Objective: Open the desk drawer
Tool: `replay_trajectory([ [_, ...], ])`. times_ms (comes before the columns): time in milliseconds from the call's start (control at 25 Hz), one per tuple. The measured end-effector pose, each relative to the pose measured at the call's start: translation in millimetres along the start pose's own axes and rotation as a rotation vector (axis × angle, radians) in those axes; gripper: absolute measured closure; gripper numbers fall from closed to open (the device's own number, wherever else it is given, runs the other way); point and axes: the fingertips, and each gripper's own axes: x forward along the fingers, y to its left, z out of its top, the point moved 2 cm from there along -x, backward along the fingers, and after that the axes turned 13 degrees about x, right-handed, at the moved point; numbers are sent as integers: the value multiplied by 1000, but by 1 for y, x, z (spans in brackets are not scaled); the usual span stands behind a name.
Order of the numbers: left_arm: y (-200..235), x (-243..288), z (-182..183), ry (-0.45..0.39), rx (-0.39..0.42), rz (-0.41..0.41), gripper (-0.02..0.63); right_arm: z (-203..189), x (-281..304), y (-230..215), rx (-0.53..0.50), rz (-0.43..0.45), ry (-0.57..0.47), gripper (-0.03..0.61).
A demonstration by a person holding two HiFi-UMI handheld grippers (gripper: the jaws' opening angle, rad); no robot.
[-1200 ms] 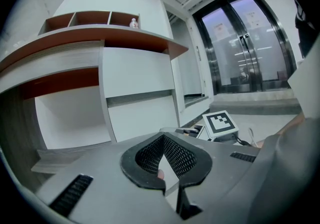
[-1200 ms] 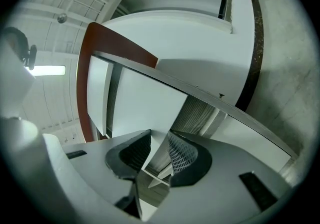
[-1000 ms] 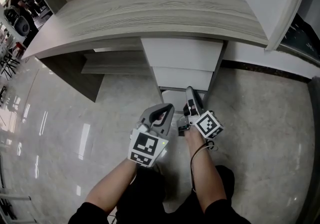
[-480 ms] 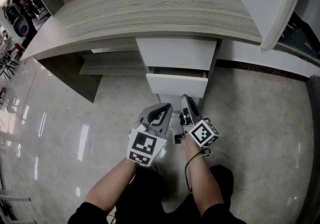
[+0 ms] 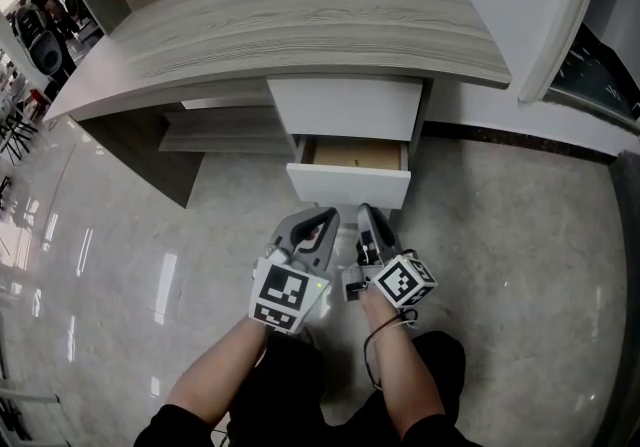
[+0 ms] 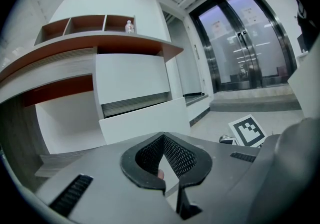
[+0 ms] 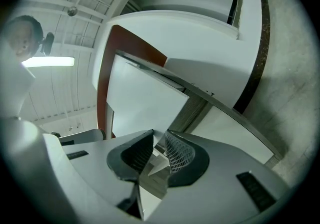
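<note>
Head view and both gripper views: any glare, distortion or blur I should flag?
Head view: sharp, desk edge bowed, glare streaks the glossy floor at left. Left gripper view: heavy fisheye, dark corners, glass doors bright. Right gripper view: same fisheye, ceiling light blown out, drawer front evenly lit.

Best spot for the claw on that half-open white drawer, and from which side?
Lower edge of the drawer front, head-on from slightly below. The panel is flat with no visible handle, so its thin bottom lip is probably the only pinchable part; the right claw holds it there.
</note>
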Motion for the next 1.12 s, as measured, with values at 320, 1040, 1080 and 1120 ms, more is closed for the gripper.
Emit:
replay_trajectory([
  [320,0,-7,-1,10,14,11,611,-3,-8,2,-11,-3,5,518],
  [1040,46,-28,31,174,557,12,609,-54,-37,-18,-637,-133,407,572],
  [1080,51,-26,35,200,600,-9,606,-56,-40,-18,-631,-127,416,572],
  [1120,55,-23,38,230,632,-44,604,-59,-43,-18,-623,-123,424,572],
])
